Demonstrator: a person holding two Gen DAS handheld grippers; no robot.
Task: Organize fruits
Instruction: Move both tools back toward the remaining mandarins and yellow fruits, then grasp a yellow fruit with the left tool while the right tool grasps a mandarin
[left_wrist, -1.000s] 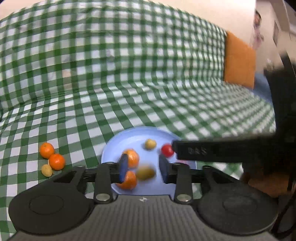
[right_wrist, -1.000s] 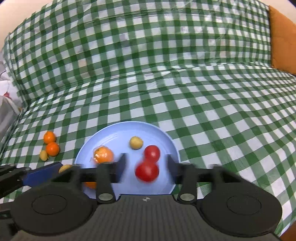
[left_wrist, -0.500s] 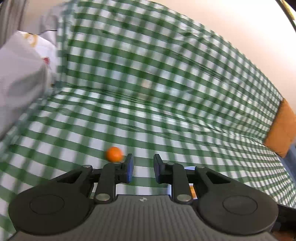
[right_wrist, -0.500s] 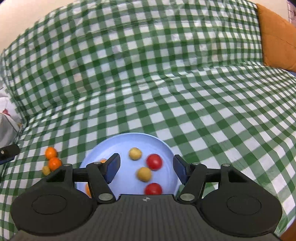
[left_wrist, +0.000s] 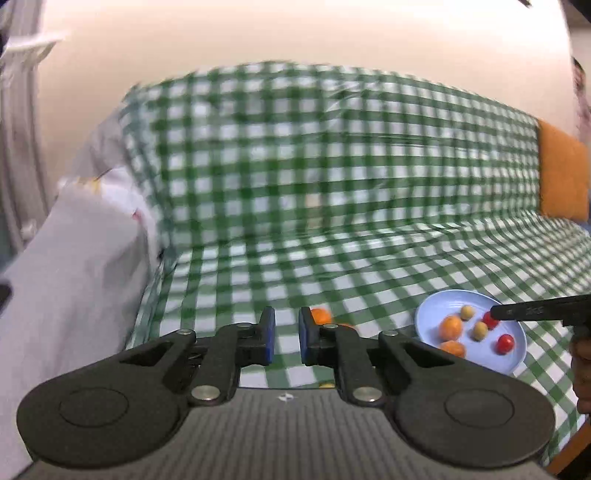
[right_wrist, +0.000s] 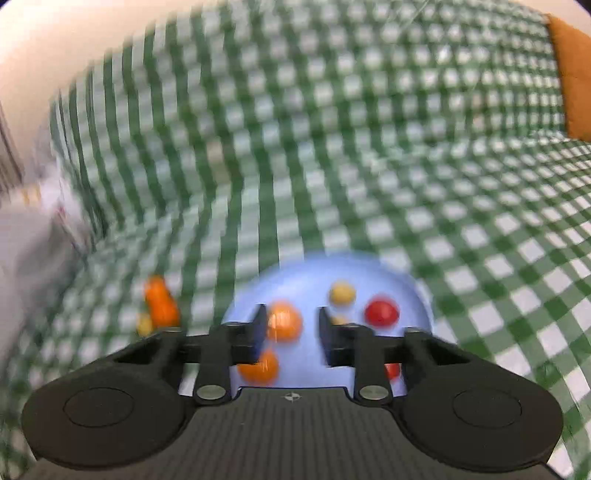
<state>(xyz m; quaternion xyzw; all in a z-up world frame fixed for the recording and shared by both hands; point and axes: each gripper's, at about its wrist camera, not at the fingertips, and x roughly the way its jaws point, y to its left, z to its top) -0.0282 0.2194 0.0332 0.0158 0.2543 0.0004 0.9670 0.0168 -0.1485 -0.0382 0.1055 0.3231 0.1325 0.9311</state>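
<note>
Left gripper (left_wrist: 283, 334): fingers nearly together, nothing between them, aimed at the checked cloth (left_wrist: 332, 258) left of the plate (left_wrist: 428, 314). Just past its right finger lies a loose orange (left_wrist: 320, 316), with a sliver of a second orange thing beside it, mostly hidden by the finger. The right wrist view, badly blurred, shows the same stray group far left of the plate: an orange smear (right_wrist: 160, 301) and a small yellowish fruit (right_wrist: 144, 324) just beside it.

Step in hand, as judged: gathering the strays onto the plate. The plate already carries two oranges, two yellow fruits and two red ones.

Next move, as judged: the left fingers must part before they can go round the loose orange, then drop onto it from above. It is round and sits on soft cloth, so it may roll if nudged.

Right gripper (right_wrist: 290, 332): fingers drawn in, with a gap showing; empty, hanging over the near part of the plate. An orange (right_wrist: 284, 320) shows through the gap but lies on the plate beyond.

Surroundings: white pillow (left_wrist: 74, 277) at far left, orange cushion (left_wrist: 561, 177) at far right. Nothing blocks the strays; the right gripper crowds the plate.
</note>
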